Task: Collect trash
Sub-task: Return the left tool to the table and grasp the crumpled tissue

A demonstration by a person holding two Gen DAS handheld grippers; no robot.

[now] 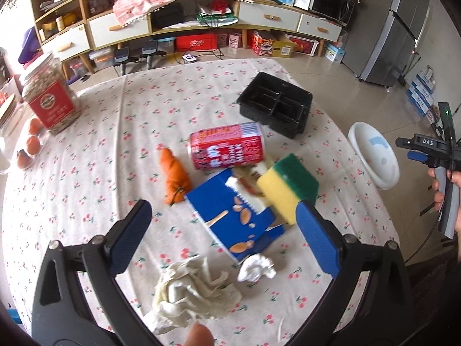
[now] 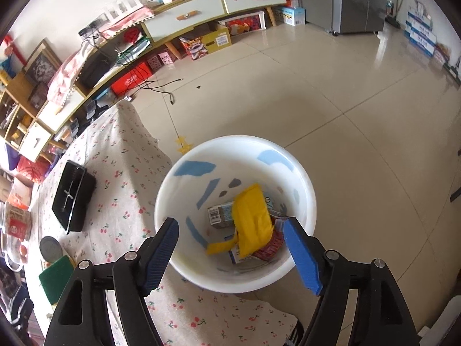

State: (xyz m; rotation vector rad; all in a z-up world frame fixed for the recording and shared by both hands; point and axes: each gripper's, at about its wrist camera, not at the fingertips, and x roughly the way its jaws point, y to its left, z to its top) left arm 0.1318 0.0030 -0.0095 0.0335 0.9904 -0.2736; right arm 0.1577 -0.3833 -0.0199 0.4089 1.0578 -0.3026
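Observation:
My left gripper (image 1: 223, 212) stands open over the flowered table, nothing touching its pads. Below and between its fingers lie a blue snack box (image 1: 233, 219), a crumpled tissue (image 1: 193, 291) and a small white paper wad (image 1: 256, 268). Just beyond are a red can (image 1: 226, 150) on its side, an orange peel-like scrap (image 1: 174, 177) and a yellow-green sponge (image 1: 288, 187). My right gripper (image 2: 230, 225) is open above a white bin (image 2: 236, 141) beside the table. Inside the bin are a yellow wrapper (image 2: 253, 216) and small cartons (image 2: 219, 213), clear of both pads.
A black divided tray (image 1: 275, 103) sits at the table's far side, a glass jar with a red label (image 1: 50, 98) and oranges (image 1: 31, 141) at the left edge. The white bin (image 1: 374, 155) stands off the table's right edge. Shelving lines the far wall.

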